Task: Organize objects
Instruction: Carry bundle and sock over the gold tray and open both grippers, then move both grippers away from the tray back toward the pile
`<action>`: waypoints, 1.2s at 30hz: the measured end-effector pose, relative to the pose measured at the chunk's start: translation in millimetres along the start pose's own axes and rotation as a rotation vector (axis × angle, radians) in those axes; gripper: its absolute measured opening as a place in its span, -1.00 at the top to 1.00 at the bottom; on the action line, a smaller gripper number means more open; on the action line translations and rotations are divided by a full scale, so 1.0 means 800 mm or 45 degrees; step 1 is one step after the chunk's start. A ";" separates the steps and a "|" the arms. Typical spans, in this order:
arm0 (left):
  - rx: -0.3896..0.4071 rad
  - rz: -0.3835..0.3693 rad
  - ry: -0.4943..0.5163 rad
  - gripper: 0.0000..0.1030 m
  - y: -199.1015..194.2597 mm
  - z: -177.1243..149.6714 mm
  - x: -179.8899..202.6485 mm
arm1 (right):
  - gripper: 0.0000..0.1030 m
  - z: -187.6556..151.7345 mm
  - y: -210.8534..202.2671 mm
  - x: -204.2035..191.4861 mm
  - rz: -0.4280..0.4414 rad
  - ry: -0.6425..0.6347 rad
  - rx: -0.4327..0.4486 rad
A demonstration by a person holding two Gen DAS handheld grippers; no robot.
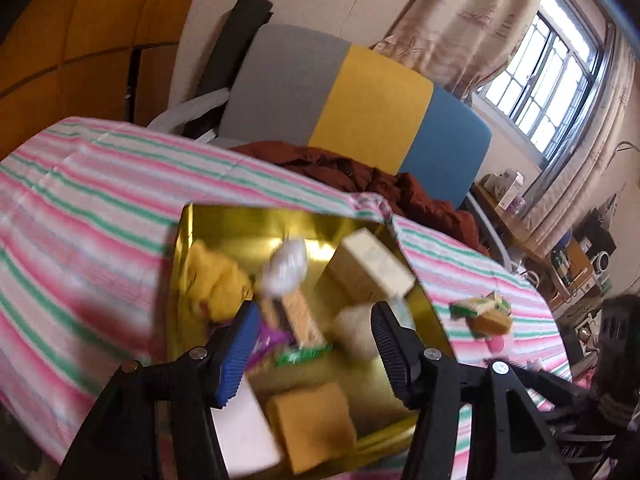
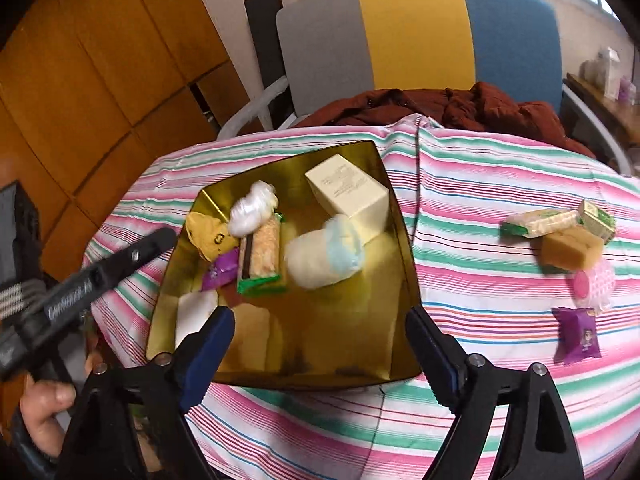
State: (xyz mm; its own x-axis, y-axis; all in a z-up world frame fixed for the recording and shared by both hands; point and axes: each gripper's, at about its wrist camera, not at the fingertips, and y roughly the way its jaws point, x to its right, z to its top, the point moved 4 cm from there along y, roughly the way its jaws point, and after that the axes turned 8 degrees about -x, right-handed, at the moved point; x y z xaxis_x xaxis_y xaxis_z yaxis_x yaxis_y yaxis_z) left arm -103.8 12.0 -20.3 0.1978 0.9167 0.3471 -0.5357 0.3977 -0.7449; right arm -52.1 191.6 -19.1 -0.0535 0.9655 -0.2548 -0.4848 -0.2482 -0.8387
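A gold tray [image 2: 344, 332] sits on the striped tablecloth [image 2: 480, 292]. It holds a cream box [image 2: 348, 192], a white plastic wad [image 2: 252, 208], a yellow item [image 2: 208, 232], a purple candy [image 2: 220, 272], a green-wrapped cracker [image 2: 262, 256] and a blurred white and blue roll [image 2: 324, 256]. My right gripper [image 2: 320, 316] hangs open over the tray's near end, holding nothing. My left gripper [image 1: 314, 320] is open above the tray [image 1: 256, 224], over a brown block [image 1: 312, 424] and a white block [image 1: 244, 428]. One finger of the left gripper [image 2: 152, 248] shows at the tray's left edge.
Right of the tray lie a wrapped cracker [image 2: 540, 222], a small green box [image 2: 598, 218], a brown cube [image 2: 572, 252], a pink round item [image 2: 592, 284] and a purple candy [image 2: 578, 334]. Behind the table stands a grey, yellow and blue chair [image 2: 416, 36] with a rust jacket [image 2: 460, 108]. A hand [image 2: 44, 408] is at lower left.
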 end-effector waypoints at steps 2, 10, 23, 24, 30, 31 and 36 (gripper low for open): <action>-0.011 0.041 0.018 -0.14 -0.003 -0.018 0.002 | -0.77 -0.005 -0.003 0.000 -0.031 -0.006 0.015; -0.018 0.107 0.105 -0.14 -0.016 -0.052 0.016 | -0.88 -0.015 -0.014 -0.002 -0.153 -0.052 0.078; -0.012 0.201 0.227 -0.14 -0.022 -0.071 0.043 | -0.99 -0.024 -0.037 0.004 -0.425 -0.169 0.205; -0.012 0.206 0.238 -0.14 -0.021 -0.071 0.044 | -0.99 -0.025 -0.037 0.005 -0.437 -0.178 0.205; -0.028 0.209 0.292 -0.14 -0.018 -0.076 0.054 | -0.99 -0.032 -0.035 0.026 -0.467 -0.146 0.184; -0.034 0.206 0.301 -0.14 -0.017 -0.077 0.056 | -0.99 -0.033 -0.036 0.032 -0.471 -0.132 0.181; -0.049 0.196 0.350 -0.14 -0.012 -0.082 0.068 | -0.99 -0.037 -0.039 0.061 -0.502 -0.065 0.167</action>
State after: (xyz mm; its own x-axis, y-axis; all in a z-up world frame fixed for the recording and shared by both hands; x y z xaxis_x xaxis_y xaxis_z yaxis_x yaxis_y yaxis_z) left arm -33.7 60.9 -31.7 0.3339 0.9403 0.0656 -0.5460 0.2496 -0.7998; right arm -13.6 244.0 -19.4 0.1168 0.9881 0.1003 -0.5837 0.1500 -0.7980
